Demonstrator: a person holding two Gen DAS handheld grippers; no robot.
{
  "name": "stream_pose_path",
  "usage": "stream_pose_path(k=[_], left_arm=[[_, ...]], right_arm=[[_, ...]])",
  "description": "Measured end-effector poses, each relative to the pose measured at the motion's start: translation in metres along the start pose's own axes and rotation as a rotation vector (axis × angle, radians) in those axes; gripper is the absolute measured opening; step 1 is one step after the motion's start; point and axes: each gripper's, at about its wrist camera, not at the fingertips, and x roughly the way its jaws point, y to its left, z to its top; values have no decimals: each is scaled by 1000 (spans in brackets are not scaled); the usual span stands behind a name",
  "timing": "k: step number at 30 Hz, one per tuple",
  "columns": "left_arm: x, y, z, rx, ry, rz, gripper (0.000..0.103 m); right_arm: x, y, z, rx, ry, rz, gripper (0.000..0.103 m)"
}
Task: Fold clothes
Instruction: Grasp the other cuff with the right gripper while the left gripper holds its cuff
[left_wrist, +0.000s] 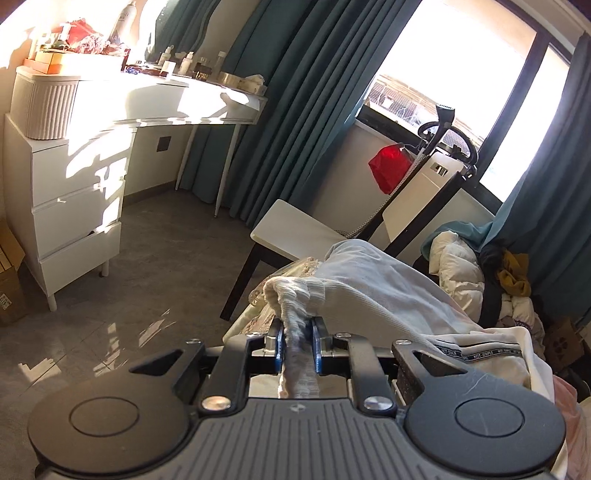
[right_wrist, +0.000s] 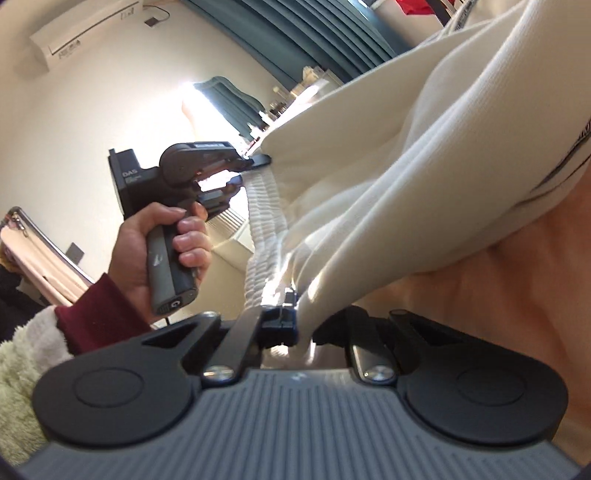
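Observation:
A cream-white garment (left_wrist: 373, 295) with a ribbed hem and a black lettered band hangs stretched between my two grippers. My left gripper (left_wrist: 298, 334) is shut on the ribbed hem (left_wrist: 295, 354), which bunches between its blue pads. In the right wrist view the left gripper (right_wrist: 255, 162) shows from the side, held in a hand, clamped on the same ribbed edge (right_wrist: 264, 221). My right gripper (right_wrist: 301, 314) is shut on the garment (right_wrist: 406, 155), whose folds cover its right finger. A peach cloth (right_wrist: 498, 288) lies under the garment.
A white dressing table (left_wrist: 147, 99) with drawers (left_wrist: 70, 206) stands at the left, teal curtains (left_wrist: 295, 92) behind. A white chair (left_wrist: 295, 232) and a garment steamer (left_wrist: 439, 147) stand by the window. A pile of clothes (left_wrist: 480, 280) lies at the right.

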Motion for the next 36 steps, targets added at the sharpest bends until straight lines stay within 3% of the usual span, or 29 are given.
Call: stream_pose_path(k=[2,5,11,14,16,18,21,28,32,36], left_arm=[[0,4,-3,-4,-14,-21,20],[-15,-4,-8,25,-39,-37,33],[-61,-29,-23,107,-100,-44,83],[-92,-47,-37,137,-106,-56,86],[-100,-66,-52,145,-93,-83,89],[-105,-86,-68,152,-77,-112,91],[-113,-116,-92,162,-53,-155,91],[-131,-187,-147,184,4,-257,91],[-103,-246,-165,222,39,-291,91],[-50,-303,-172,258,63,-281,91]], right_arm=[[1,-7,0,8,28,-16,11],[-6,0,3,-37,46,-22,13],[-28,29,11,-164,66,-91,17],[-53,41,13,-202,52,-146,27],[-73,45,14,-229,34,-188,40],[-95,47,14,-258,10,-223,63],[-129,51,14,-330,-37,-291,83],[-231,46,21,-465,-144,-508,85],[-270,13,30,-390,-233,-606,85],[-287,-21,43,-284,-290,-634,85]])
